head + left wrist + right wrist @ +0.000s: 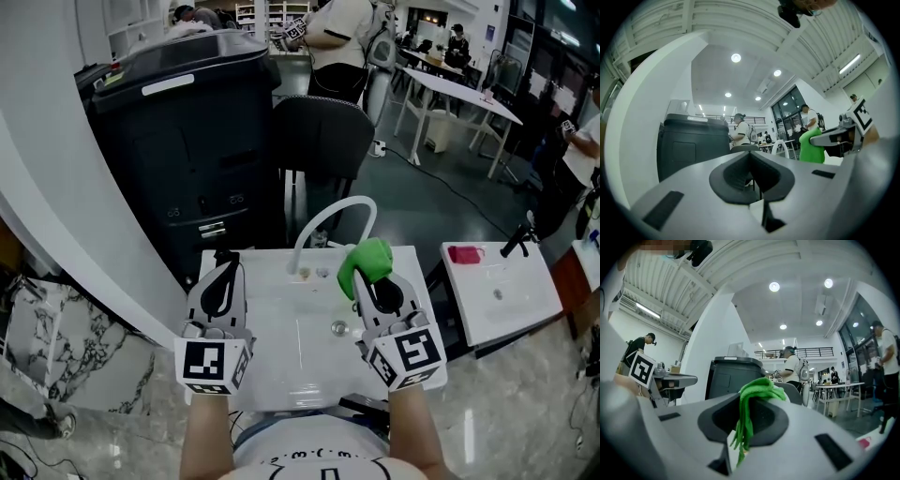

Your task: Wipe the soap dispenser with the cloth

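bright green cloth (367, 258), bunched and crumpled, hangs pinched in the right gripper (370, 281) above a white sink (272, 361); left gripper (223, 265) jaws pressed together, empty.

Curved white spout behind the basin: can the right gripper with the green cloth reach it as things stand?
Probably yes: the right gripper, shut on the green cloth, sits just beside the spout, with nothing standing between them.

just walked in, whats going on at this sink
A person holds a claw in each hand over a white sink top, just in front of its curved faucet. The right claw is shut on a bunched green cloth. The left claw is shut with nothing in it. No wiping is visibly under way.
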